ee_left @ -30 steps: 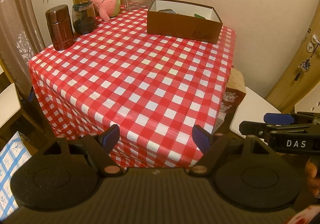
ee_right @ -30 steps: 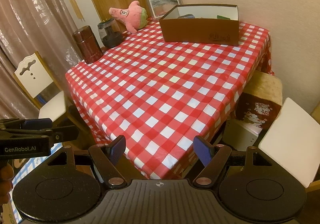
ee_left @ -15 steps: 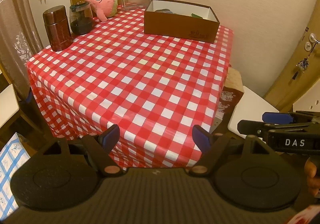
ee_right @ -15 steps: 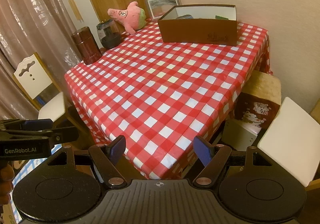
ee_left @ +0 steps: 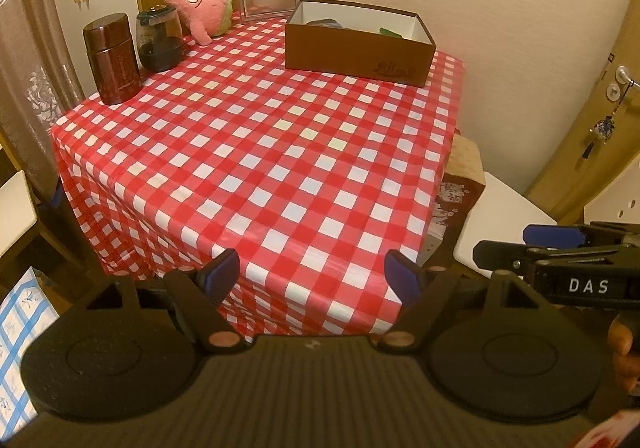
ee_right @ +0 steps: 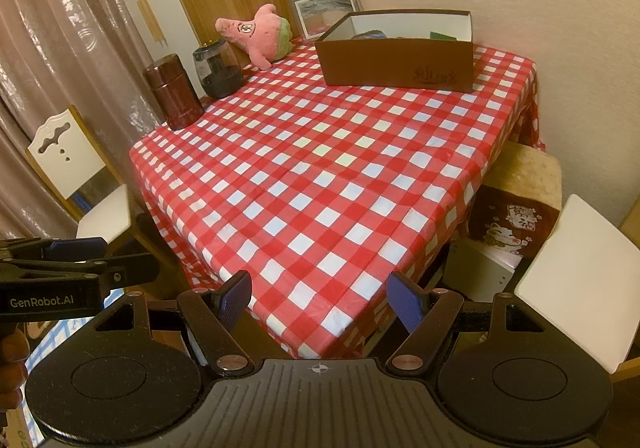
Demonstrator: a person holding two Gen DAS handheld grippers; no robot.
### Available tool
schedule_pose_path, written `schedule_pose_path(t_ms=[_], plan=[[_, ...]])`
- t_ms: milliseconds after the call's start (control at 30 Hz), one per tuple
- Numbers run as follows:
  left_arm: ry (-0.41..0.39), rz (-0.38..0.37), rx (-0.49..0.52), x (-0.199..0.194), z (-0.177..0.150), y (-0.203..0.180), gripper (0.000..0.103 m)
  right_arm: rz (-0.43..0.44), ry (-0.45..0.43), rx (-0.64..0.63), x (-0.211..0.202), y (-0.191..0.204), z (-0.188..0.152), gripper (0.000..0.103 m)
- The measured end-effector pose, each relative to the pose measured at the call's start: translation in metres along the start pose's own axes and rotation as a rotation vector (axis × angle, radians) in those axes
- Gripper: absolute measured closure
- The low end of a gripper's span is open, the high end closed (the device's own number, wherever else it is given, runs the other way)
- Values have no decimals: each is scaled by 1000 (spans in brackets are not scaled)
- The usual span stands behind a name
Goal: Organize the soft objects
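Both grippers edged nearer red-and-white checked tablecloth (ee_left: 280, 152); left gripper (ee_left: 312, 272) and right gripper (ee_right: 320, 296) spread wide, empty. Pink plush toy (ee_right: 260, 34) lay beside brown cardboard box (ee_right: 400, 64).

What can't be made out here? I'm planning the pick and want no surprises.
- Contents of the open brown cardboard box: both views, near wall hides all but dark and green scraps.
- Gold print on its front: both views, too small.
- Pink plush toy's back: both views, faces away.
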State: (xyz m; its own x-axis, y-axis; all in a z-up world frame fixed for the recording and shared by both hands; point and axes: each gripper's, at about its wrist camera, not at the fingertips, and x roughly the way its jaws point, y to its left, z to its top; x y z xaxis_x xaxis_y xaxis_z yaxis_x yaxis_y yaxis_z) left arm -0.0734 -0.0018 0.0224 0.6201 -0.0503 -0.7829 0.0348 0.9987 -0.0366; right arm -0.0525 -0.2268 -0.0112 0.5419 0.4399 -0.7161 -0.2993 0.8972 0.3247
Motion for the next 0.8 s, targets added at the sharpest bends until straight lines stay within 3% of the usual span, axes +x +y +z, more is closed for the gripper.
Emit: schedule_pose_path(t_ms=[800], plan=[[6,-10,5,3,-1,-1,25,-2,-1,6,-3,-1,0,29]])
